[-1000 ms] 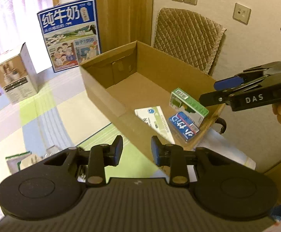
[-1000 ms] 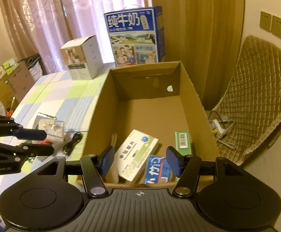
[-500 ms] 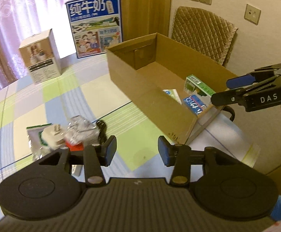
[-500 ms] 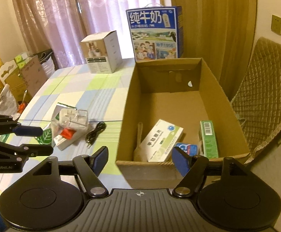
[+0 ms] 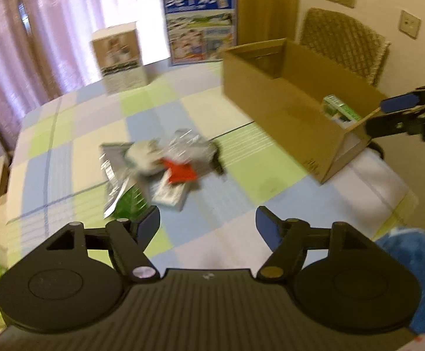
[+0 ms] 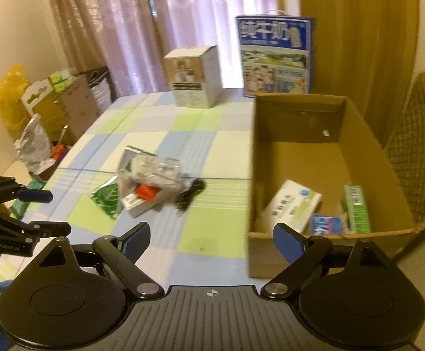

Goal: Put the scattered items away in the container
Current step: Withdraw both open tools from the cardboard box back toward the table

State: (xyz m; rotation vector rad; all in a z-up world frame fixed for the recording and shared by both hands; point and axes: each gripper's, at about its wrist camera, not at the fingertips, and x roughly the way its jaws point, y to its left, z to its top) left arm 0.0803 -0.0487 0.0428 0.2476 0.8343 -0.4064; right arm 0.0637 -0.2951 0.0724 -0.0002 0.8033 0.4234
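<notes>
The right wrist view is looking down into the cardboard box (image 6: pixel 315 158), showing three packets lying on its floor near the front wall: a white medicine box (image 6: pixel 293 204), a small blue packet (image 6: pixel 326 223) and a green carton (image 6: pixel 357 207). The left wrist view is catching only the green carton (image 5: pixel 339 111) over the box's near wall (image 5: pixel 285 117); the rest is hidden.

The right gripper (image 6: pixel 211 238) is hanging with its jaws spread wide and nothing between them, the box ahead and to its right. The left gripper (image 5: pixel 207 227) is likewise gaping wide and empty.

The scattered pile (image 5: pixel 165 163) is lying on the checked tablecloth (image 5: pixel 66 152), just ahead of the left gripper and slightly to its left; in the right view the pile (image 6: pixel 148 184) is sitting ahead and left of the right gripper, beside the box but apart from it. It is blurred: crinkled clear plastic, something white, a red patch, a green leaf-printed sachet (image 6: pixel 108 200) and a black cable (image 6: pixel 190 194) on the side toward the box.

Behind, a blue milk carton case (image 6: pixel 275 55) and a small white box (image 6: pixel 193 76) are standing upright.
</notes>
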